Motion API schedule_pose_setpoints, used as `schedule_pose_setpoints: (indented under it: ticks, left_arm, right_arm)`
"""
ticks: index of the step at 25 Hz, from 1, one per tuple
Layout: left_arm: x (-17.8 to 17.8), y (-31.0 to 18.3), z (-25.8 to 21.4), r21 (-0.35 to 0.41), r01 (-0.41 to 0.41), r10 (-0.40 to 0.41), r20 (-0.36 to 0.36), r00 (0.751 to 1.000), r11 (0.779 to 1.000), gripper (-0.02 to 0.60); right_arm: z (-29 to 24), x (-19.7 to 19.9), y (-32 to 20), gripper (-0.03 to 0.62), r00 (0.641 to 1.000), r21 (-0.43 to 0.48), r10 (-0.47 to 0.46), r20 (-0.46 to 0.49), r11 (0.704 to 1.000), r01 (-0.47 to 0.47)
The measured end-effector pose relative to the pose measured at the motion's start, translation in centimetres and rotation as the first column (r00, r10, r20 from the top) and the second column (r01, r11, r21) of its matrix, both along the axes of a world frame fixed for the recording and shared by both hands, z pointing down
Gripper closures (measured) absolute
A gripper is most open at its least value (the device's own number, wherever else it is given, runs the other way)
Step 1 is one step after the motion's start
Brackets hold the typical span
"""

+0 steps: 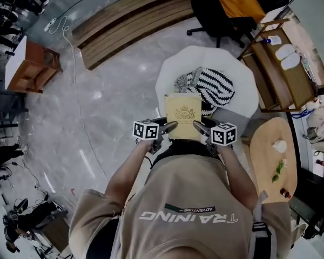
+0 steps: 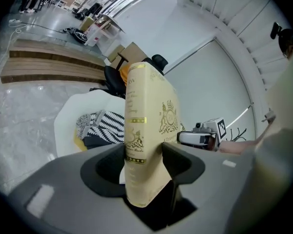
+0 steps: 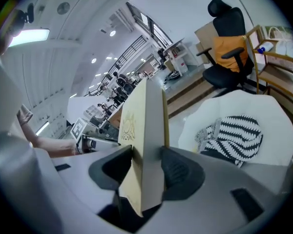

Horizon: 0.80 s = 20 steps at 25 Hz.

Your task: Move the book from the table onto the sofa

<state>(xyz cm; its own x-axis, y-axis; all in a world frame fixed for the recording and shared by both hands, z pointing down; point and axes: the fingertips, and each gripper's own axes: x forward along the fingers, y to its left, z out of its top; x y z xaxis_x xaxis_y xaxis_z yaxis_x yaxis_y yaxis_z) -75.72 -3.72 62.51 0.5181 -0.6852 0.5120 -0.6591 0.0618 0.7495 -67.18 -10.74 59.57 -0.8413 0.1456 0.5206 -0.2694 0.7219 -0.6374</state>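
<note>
A cream book (image 1: 182,114) with gold crest print hangs in the air in front of the person, held between both grippers. My left gripper (image 1: 169,127) is shut on the book's spine edge (image 2: 136,145), its jaws pressing both covers. My right gripper (image 1: 198,126) is shut on the opposite, page edge (image 3: 149,155). Beyond the book lies the white sofa seat (image 1: 243,88), with a black-and-white striped cushion (image 1: 211,88) on it. In the left gripper view the sofa (image 2: 71,118) and cushion (image 2: 107,126) lie behind the book, and the right gripper's marker cube (image 2: 219,127) shows at right.
A black office chair (image 1: 218,16) with an orange cloth stands behind the sofa. A wooden rack (image 1: 281,69) is at the right, and a round wooden table (image 1: 272,161) with small items is beside the person. Wooden steps (image 1: 135,20) cross the marble floor at the back.
</note>
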Motion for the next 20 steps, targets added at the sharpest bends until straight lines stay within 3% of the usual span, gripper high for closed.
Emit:
schedule_pose_setpoints:
  ticks: [8,14,20]
  left_arm:
    - [-0.3,-2.3,5.0,-0.096,0.032,-0.036,-0.041,0.999,0.995,0.342]
    - [-1.8,-5.9,15.1,-0.138,0.011,-0.018,-0.052,0.998,0.990,0.342]
    - [-1.7,-7.0,25.4,-0.190,0.056,-0.079,-0.114,0.990,0.980,0.342]
  right_arm:
    - [5.8,-0.7,-2.7,0.401,1.000,-0.063,0.017,0.001,0.998,-0.017]
    - [15.8,-2.1,-6.1,0.404,0.999,-0.053,0.043,-0.004,0.998,-0.043]
    - [26.0,-2.1,-7.5,0.407,0.996,-0.075,0.060,-0.073,0.995,-0.066]
